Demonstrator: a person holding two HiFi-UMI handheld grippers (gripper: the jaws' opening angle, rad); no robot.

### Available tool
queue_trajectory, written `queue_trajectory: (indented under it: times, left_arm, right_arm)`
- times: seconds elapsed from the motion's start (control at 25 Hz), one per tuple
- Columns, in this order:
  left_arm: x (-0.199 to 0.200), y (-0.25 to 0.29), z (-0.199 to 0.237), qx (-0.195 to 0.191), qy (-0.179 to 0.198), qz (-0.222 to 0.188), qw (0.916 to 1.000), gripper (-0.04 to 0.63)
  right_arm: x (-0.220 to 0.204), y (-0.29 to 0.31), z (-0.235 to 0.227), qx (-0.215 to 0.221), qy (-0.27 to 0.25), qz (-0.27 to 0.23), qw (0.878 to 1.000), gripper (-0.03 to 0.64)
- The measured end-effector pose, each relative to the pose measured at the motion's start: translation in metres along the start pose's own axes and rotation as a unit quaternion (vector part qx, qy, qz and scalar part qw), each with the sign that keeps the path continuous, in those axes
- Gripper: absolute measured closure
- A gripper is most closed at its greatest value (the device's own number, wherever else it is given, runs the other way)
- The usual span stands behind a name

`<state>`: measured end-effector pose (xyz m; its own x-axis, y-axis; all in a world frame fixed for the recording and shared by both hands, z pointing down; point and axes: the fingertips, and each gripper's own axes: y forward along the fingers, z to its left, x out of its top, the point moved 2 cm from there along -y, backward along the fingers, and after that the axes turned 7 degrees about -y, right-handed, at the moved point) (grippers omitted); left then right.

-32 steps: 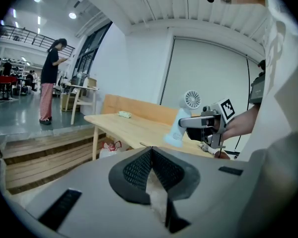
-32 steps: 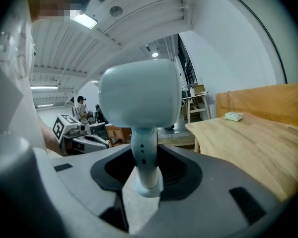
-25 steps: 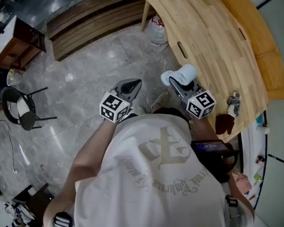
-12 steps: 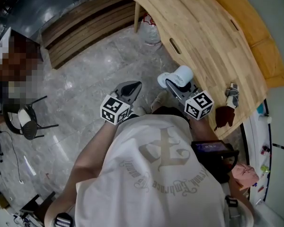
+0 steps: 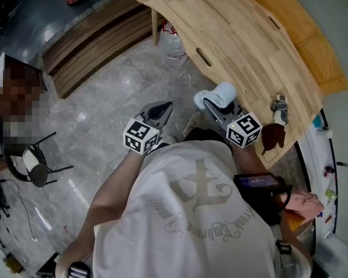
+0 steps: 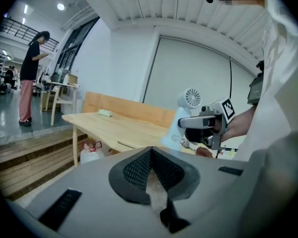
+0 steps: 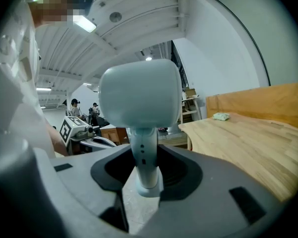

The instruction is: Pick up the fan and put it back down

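The right gripper [image 7: 147, 178] clamps the stem of a small white fan [image 5: 221, 92], holding it upright in the air just off the wooden table's [image 5: 249, 36] near edge. The left gripper [image 5: 160, 110] hangs closed and empty over the floor [image 5: 98, 91].

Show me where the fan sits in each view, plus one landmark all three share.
Head view: fan right of centre, held in the right gripper beside the table's near edge.
Left gripper view: fan right of centre, upright, at the table's right end.
Right gripper view: fan dead centre, stem between the jaws.
Shared landmark: the table.
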<state>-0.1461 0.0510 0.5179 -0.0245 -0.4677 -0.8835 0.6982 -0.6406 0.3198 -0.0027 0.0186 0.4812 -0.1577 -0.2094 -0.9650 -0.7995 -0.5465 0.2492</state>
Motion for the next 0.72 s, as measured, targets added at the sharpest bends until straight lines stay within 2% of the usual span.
queue_trajectory:
  times: [0.28, 0.72]
  left_arm:
    - [0.005, 0.015, 0.003, -0.014, 0.002, 0.007, 0.9999, 0.584]
    - [0.018, 0.048, 0.039, -0.005, -0.006, 0.027, 0.9996, 0.584]
  right_arm:
    - [-0.002, -0.004, -0.021, -0.028, -0.006, 0.007, 1.0, 0.468]
    - [-0.003, 0.022, -0.081, -0.053, -0.008, 0.02, 0.998, 0.468]
